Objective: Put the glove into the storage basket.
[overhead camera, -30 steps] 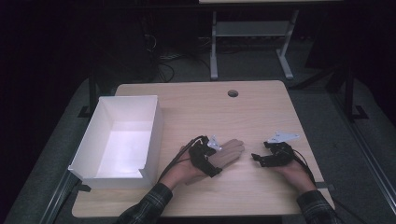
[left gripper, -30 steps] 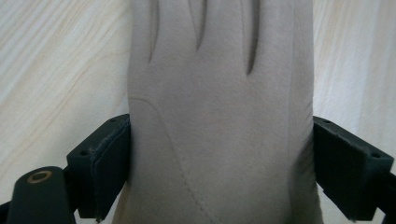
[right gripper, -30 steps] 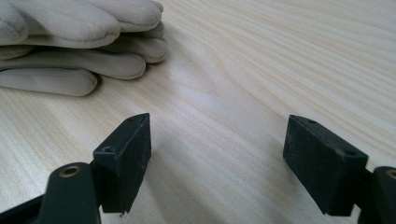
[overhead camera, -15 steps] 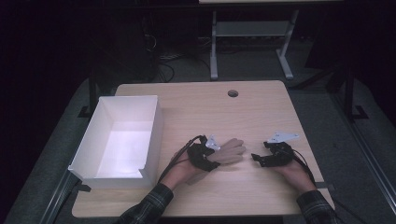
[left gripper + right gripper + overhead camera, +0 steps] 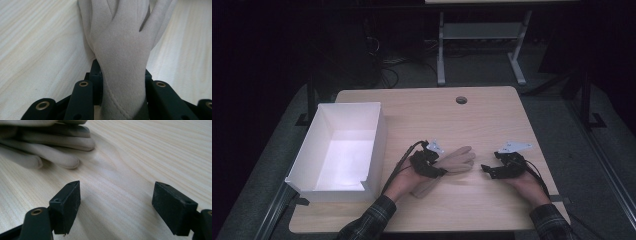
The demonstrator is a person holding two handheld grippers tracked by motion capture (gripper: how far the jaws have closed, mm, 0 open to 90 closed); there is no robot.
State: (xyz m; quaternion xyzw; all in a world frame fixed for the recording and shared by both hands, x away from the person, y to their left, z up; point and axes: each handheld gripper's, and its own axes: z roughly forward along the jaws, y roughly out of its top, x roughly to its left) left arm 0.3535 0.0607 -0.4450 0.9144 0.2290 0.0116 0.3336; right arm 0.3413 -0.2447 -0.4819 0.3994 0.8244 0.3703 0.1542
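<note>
Beige glove held at the worktop's near middle.
The left gripper (image 5: 438,161) has its fingers clamped on the glove (image 5: 455,161), which lies flat on the worktop (image 5: 422,112); the right gripper (image 5: 486,170), just right, rests with fingers wide apart; a white box (image 5: 374,132) stands left.

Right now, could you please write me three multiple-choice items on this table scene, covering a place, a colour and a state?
1. Where is the box?
A. on the table's left side
B. on the floor
C. at the table's right edge

2. What colour is the glove?
A. red
B. beige
C. blue

3. How is the right claw?
A. shut on the glove
B. open, holding nothing
C. holding the box

Answers: A, it stands left of both hands; B, the fabric is pale beige; B, bare table shows between its spread jaws, while the left claw holds the glove.
</note>
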